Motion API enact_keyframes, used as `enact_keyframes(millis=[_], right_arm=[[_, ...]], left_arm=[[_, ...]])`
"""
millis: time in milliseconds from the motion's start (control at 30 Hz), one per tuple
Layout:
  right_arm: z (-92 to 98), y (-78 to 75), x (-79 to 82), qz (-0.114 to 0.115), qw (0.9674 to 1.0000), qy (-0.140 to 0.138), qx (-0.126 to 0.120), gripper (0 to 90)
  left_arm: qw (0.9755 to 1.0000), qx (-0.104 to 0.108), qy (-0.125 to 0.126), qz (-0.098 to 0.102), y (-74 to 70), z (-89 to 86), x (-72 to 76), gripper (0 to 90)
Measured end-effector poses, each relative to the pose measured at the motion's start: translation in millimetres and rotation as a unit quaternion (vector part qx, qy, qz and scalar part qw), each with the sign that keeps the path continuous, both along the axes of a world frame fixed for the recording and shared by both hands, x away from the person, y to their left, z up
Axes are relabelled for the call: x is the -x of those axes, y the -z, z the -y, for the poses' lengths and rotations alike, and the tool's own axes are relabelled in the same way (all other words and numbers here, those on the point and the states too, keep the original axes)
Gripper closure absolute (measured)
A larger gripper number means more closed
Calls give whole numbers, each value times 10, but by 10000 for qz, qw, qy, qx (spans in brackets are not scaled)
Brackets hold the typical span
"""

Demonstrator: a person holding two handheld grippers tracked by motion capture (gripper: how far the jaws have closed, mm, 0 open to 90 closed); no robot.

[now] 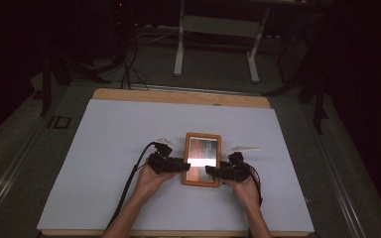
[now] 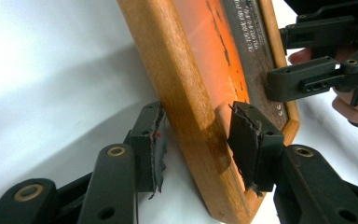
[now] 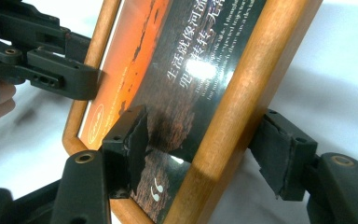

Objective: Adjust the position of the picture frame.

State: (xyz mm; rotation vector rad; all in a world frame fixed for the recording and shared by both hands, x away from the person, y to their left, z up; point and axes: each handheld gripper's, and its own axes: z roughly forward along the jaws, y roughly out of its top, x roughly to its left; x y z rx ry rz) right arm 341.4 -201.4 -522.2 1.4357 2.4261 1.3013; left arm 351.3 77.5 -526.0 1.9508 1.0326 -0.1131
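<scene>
A wooden picture frame [image 1: 202,184] [image 2: 191,116] [image 3: 242,93] lies flat on the white table; behind its glass is an orange and dark print with white writing. My left gripper [image 1: 184,166] [image 2: 200,140] straddles the frame's left rail, one pad outside on the table, the other over the glass. A strip of glass shows between that pad and the wood. My right gripper [image 1: 212,171] [image 3: 209,151] straddles the right rail the same way, with gaps at both pads. Each gripper view also shows the other gripper [image 2: 276,58] [image 3: 95,63] across the frame.
The white table top [image 1: 129,148] spreads wide on all sides of the frame, with a wooden edge [image 1: 178,96] at the far side. Beyond it on the dark floor stand a white table stand [image 1: 218,44] and cables [image 1: 129,64].
</scene>
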Motion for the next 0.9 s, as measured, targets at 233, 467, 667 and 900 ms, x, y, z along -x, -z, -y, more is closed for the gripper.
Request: enact_keyframes(millis=[233, 467, 667, 900], right_arm=[[-237, -28, 28, -64, 9995, -295, -118, 398], [-421, -9, -10, -199, 9985, -431, -288, 409], [-534, 9, 6, -244, 9980, -474, -336, 408], [-536, 52, -8, -364, 9981, -405, -282, 389]], left_arm=[[9996, -30, -264, 87, -48, -224, 165, 592], [9986, 112, -506, -67, -15, -431, 273, 597], [9983, 97, -572, -85, -14, -525, 325, 597], [9977, 157, -606, -276, 63, -519, 266, 568]])
